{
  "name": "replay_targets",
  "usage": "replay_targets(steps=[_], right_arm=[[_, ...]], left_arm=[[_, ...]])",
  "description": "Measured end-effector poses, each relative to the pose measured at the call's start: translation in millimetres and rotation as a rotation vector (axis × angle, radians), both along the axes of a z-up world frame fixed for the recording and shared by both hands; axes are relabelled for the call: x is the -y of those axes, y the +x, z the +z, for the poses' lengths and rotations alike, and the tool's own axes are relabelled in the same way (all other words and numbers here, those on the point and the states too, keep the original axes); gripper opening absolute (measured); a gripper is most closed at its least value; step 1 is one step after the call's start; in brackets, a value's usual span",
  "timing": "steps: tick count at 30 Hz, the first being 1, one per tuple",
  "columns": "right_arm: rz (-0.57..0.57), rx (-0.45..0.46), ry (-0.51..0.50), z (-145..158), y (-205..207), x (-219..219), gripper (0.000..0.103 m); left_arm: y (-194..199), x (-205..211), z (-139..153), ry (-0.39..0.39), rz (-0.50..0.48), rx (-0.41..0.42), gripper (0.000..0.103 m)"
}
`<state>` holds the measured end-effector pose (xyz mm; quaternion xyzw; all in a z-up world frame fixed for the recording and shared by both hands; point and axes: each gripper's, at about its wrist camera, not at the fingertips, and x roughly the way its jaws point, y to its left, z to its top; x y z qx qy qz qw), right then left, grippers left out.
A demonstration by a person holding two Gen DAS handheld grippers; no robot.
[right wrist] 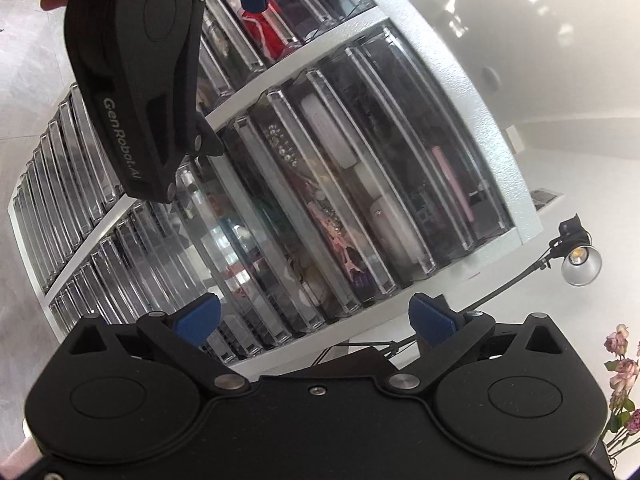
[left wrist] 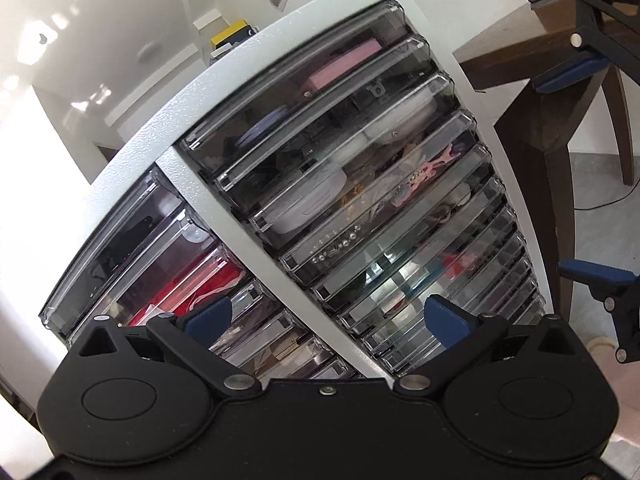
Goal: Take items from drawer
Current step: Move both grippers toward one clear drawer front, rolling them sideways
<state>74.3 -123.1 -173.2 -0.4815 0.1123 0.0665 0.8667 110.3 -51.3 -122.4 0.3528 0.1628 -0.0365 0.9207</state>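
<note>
A white cabinet (left wrist: 192, 120) fills the left wrist view, holding columns of clear smoky drawers, all pushed in. Through their fronts I see a pink block (left wrist: 344, 66), a white round case (left wrist: 400, 114), red cloth (left wrist: 200, 284) and a row of rhinestones (left wrist: 336, 246). My left gripper (left wrist: 328, 320) is open just in front of the lower drawers, with nothing between its blue pads. My right gripper (right wrist: 316, 318) is open too, empty, facing the same cabinet (right wrist: 476, 92) from the side. The left gripper's black body (right wrist: 136, 80) hangs close to the drawer fronts.
A dark wooden table (left wrist: 520, 52) stands right of the cabinet, with grey floor beneath. A yellow box (left wrist: 230, 34) sits on the cabinet top. In the right wrist view, a lamp on a stand (right wrist: 580, 264) and pink flowers (right wrist: 622, 364) are beside the cabinet.
</note>
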Motion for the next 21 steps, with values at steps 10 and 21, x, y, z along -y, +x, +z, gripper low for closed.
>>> replay_targets(steps=[10,21], right_arm=[[0.026,0.085,-0.148,-56,28,-12,0.102],[0.032,0.128,-0.204,-97,58,-19,0.099]], left_arm=[[20,1,-42,0.123,-0.034,0.012,0.103],[40,8,-103,0.31,-0.089,0.056,0.103]])
